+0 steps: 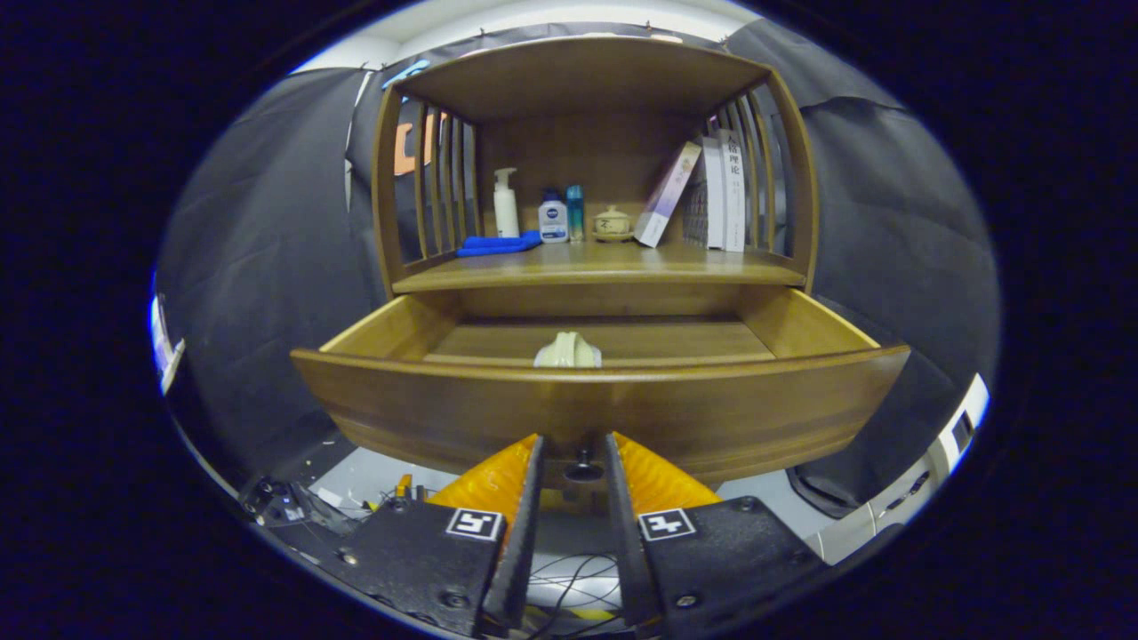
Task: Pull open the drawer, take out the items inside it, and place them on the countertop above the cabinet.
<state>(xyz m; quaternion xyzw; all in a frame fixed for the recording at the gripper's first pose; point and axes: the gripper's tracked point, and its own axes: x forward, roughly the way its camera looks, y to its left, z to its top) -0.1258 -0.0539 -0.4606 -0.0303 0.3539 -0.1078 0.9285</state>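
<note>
Drawer (pixel 605 400) of the wooden cabinet (pixel 596 80) stands pulled well out toward you, its curved front panel just ahead of your tool (pixel 575 467). Your tool's two fingers sit a narrow gap apart on either side of the small dark knob (pixel 583 466) under the front panel's middle; whether both fingers press on the knob you cannot tell from this view. You hold the tool level and pointed straight at the cabinet, low against the drawer front.

Inside the drawer, a pale cream-coloured item (pixel 567 351) lies near the front wall, at the middle, partly hidden by the panel's top edge; the rest of the drawer floor visible to you is bare wood.

On the tabletop (pixel 605 262) above the drawer stand a white pump bottle (pixel 505 203), a folded blue cloth (pixel 498 244), two smaller bottles (pixel 553 219), a small lidded jar (pixel 612 222) and several books (pixel 720 191), one leaning.
</note>
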